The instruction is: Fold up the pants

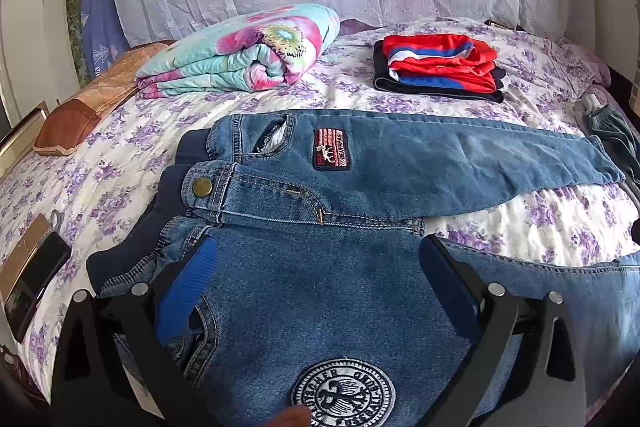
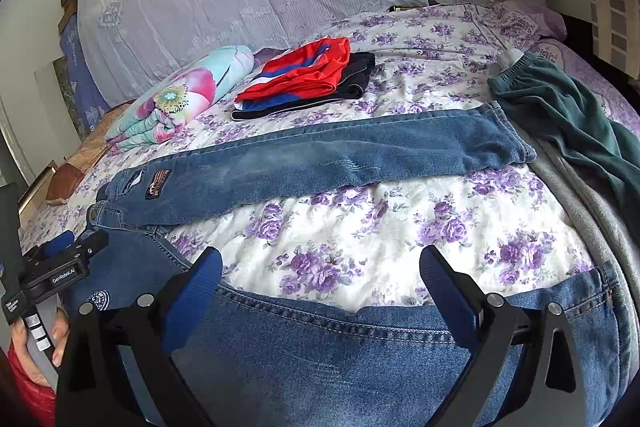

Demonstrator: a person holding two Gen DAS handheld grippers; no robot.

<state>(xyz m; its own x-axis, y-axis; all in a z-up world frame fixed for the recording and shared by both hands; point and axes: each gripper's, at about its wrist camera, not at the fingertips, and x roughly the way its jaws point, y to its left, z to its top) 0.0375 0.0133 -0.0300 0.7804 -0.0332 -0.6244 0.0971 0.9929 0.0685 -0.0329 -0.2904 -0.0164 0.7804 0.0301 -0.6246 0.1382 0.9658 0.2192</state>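
Blue denim pants (image 1: 360,163) lie spread on the bed, waistband to the left, legs apart. The far leg (image 2: 340,155) stretches right; the near leg (image 2: 340,347) runs along the front edge. My left gripper (image 1: 318,267) is open over the hip of the near leg, above a round white patch (image 1: 344,393). My right gripper (image 2: 320,279) is open over the near leg's upper edge, further toward the cuff. The left gripper also shows in the right wrist view (image 2: 68,259).
A floral bedsheet (image 2: 360,227) covers the bed. A rolled flowered quilt (image 1: 248,51) and a folded red-blue and black stack (image 1: 438,67) lie behind. Dark green pants (image 2: 572,123) lie at the right. A phone (image 1: 34,287) rests at the left edge.
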